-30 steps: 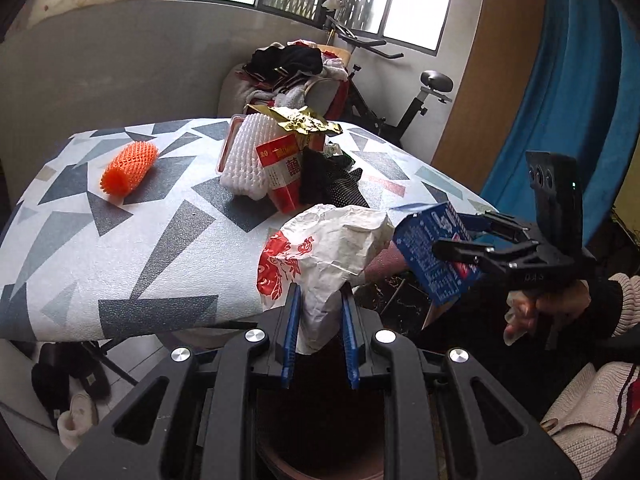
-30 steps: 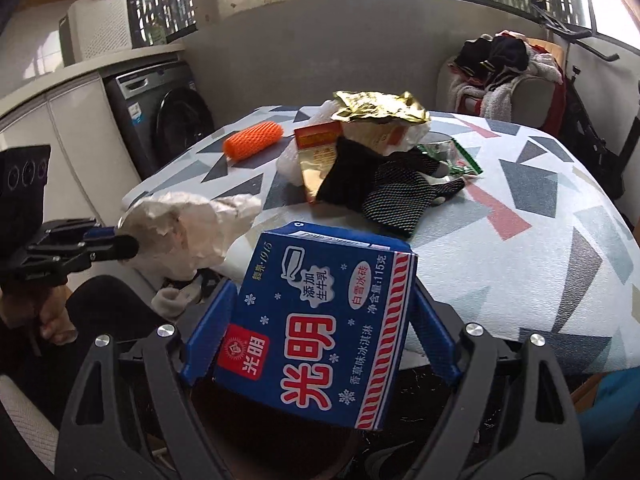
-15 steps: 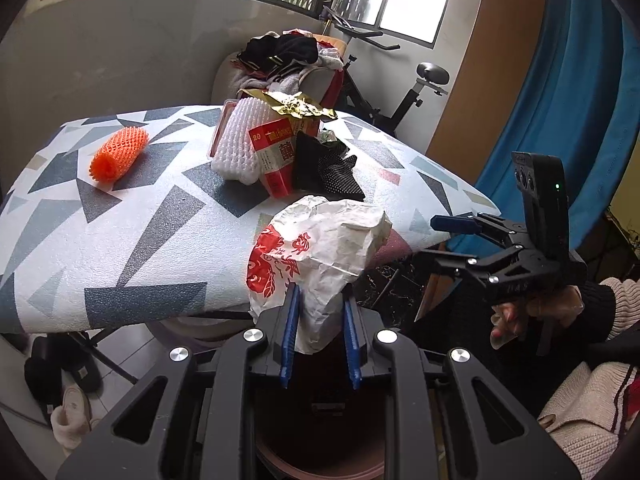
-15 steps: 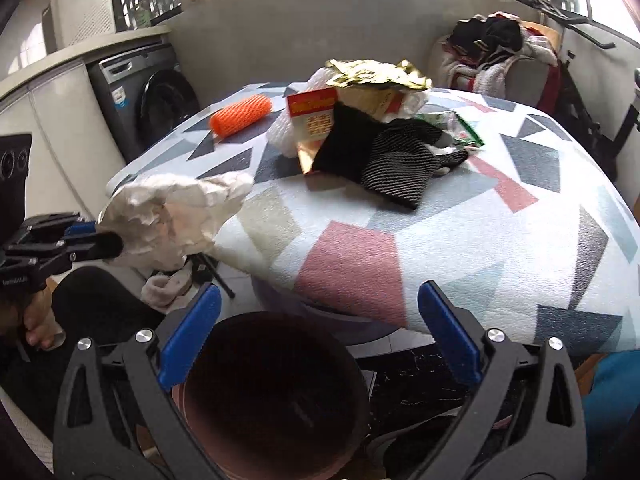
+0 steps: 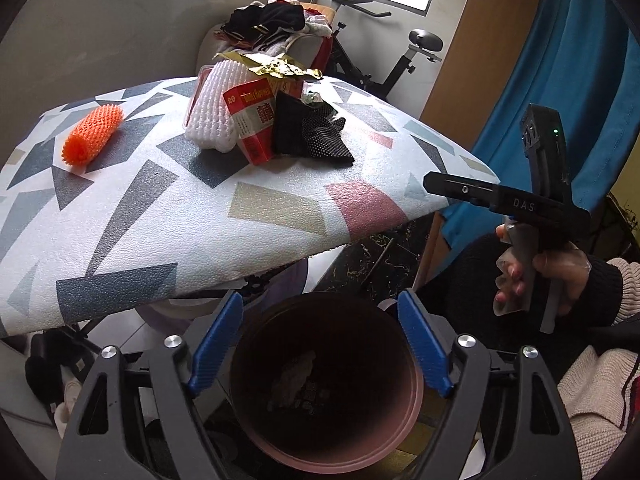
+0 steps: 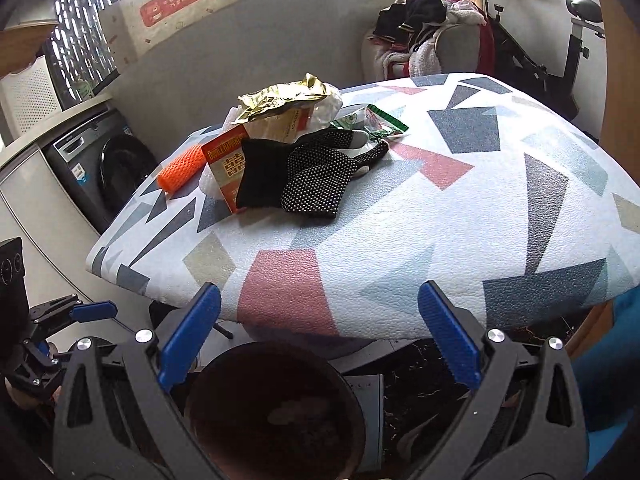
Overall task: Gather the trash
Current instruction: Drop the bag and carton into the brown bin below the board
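While both grippers hang over the bin, each stands with its blue pads spread wide and nothing between them; the left gripper (image 5: 320, 344) frames the dark round bin (image 5: 326, 384) from above, and the right gripper (image 6: 318, 336) sits over the same bin (image 6: 276, 412) from the other side. Crumpled pale trash (image 5: 296, 376) lies at the bottom of the bin; it shows as a pale patch (image 6: 286, 414) in the right wrist view. Beyond the bin stands the table (image 5: 160, 220) with its triangle-patterned cover, its near edge just past the bin's rim; the rest of the trash lies on it, well apart from the bin: an orange foam net (image 5: 92, 134) towards the far left corner, a white foam net (image 5: 212, 120) beside a red carton (image 5: 250, 120), a crumpled gold wrapper (image 5: 272, 66) on top of that pile, and black dotted gloves (image 5: 312, 136) leaning against the carton on the side nearer the bin. Behind the table, farthest from the bin, an exercise bike (image 5: 384, 52) stands by a chair heaped with clothes (image 5: 276, 24).
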Demonstrator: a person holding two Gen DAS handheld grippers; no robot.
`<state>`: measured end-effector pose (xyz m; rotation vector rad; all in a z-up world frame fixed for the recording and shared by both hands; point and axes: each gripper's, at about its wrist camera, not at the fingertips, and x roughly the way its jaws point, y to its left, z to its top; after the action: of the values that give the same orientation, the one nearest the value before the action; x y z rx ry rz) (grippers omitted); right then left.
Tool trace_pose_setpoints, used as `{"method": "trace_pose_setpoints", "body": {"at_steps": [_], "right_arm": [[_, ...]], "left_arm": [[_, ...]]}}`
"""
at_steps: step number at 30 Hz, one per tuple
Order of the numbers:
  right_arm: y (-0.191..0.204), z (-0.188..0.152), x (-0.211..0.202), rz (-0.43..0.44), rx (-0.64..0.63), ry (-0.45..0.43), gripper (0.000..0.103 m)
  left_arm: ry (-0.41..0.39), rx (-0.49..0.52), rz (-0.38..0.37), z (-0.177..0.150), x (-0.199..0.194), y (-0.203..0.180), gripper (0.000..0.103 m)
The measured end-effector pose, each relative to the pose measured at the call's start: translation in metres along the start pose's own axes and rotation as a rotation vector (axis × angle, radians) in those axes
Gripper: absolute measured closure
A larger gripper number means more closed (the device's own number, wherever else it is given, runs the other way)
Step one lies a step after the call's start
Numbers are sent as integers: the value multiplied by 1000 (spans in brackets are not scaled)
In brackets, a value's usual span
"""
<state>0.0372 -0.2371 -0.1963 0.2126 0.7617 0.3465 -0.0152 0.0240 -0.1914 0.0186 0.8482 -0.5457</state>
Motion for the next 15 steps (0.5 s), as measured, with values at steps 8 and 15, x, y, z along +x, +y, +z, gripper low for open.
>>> {"method": "trace_pose_setpoints", "body": {"at_steps": [8, 15], "right_arm": [[3, -2, 4, -10, -9, 15, 6], [6, -3, 7, -34, -24, 25, 6]], "left_arm": [[-31, -60, 153, 4, -5, 14, 6], [-75, -133, 204, 6, -11, 29, 6]]}}
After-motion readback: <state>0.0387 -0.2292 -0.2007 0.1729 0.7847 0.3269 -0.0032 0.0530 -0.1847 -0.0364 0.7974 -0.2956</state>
